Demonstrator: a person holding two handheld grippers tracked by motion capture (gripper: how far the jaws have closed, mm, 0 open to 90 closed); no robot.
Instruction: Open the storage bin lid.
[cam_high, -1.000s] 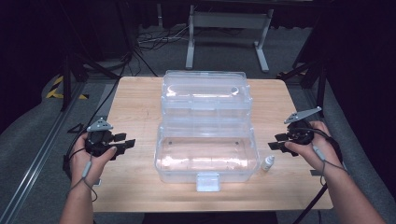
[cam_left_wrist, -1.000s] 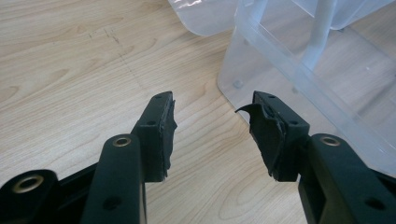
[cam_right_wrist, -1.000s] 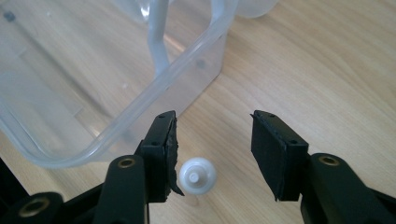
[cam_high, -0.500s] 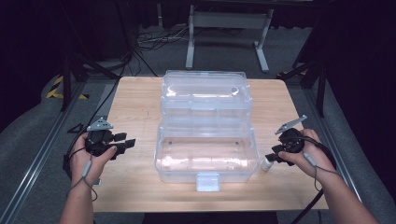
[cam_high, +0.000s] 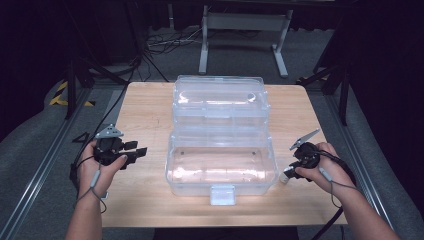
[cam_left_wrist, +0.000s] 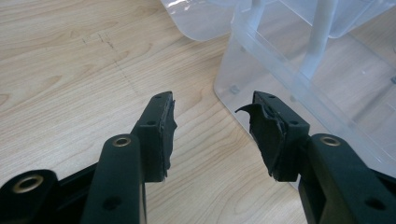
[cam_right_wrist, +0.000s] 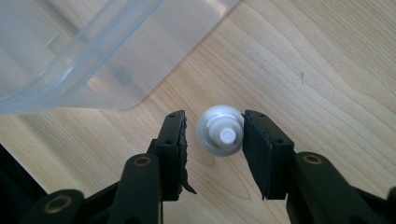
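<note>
Broadly, the pale wooden surface (cam_high: 150, 110) stands in a dim room with grey carpeted floor (cam_high: 30, 150) all round it; beyond its far edge a grey metal stand (cam_high: 245, 25) and a tangle of black cables (cam_high: 160, 42) lie on the floor, and dark frame legs rise at both sides; a yellow-and-black striped strip (cam_high: 62, 95) shows on the floor at the left. At the middle of the surface sits a large clear plastic box (cam_high: 222, 165) with its clear lid (cam_high: 217, 100) thrown open toward the far edge; box and lid take up the middle from near the front edge almost to the back, leaving bare wood in a strip on each side.

On the left strip the left tool (cam_high: 131, 152) is held just above the wood, well apart from the side edge and near the box wall; its jaws stand open with nothing between them. On the right strip the small white round-capped bottle (cam_right_wrist: 220, 134) stands upright just beside the box's front right corner; the right tool (cam_right_wrist: 212, 135) points down over it, and its jaws have just been closing with the bottle between them; one pad looks to touch it and the other is apart, so it is not gripped.
</note>
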